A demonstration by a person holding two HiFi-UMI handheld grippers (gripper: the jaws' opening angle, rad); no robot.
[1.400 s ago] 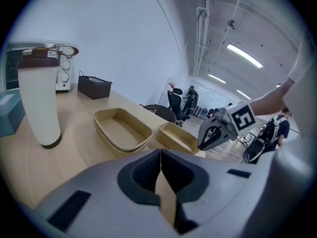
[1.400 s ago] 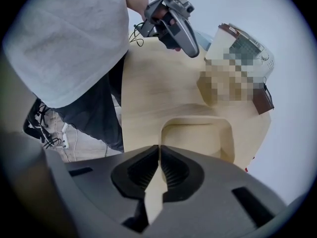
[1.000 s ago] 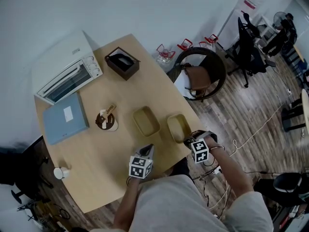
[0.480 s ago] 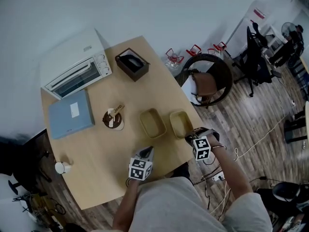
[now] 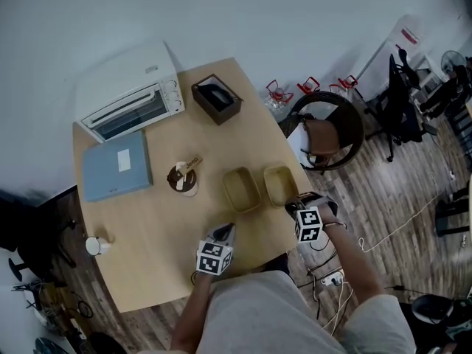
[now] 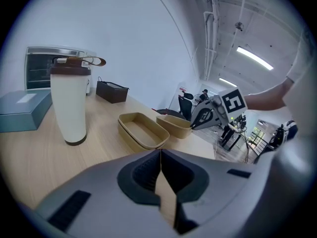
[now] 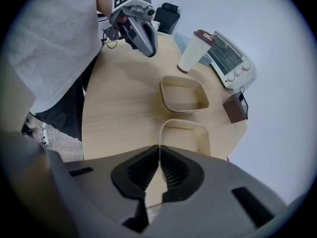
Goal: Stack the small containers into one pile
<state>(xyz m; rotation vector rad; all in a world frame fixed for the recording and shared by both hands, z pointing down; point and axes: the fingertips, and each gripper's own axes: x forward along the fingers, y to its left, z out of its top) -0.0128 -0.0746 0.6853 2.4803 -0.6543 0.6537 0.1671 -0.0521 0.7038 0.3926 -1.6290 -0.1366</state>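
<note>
At bench (image 5: 147,227) right edge: right gripper (image 7: 159,150) clamped on right container (image 7: 185,133) rim. Left container (image 7: 184,94) just beside. Left gripper (image 6: 161,155) closed, empty. Likely step: pick-up for stacking. Next: lift over neighbour's rim, centre, nest.

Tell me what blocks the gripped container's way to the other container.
Nothing visible does. Only bare table lies between the right container, held at its rim by the right hand-held gripper, and the left container.

Two tan containers (image 5: 241,189) (image 5: 280,185), side by side
</note>
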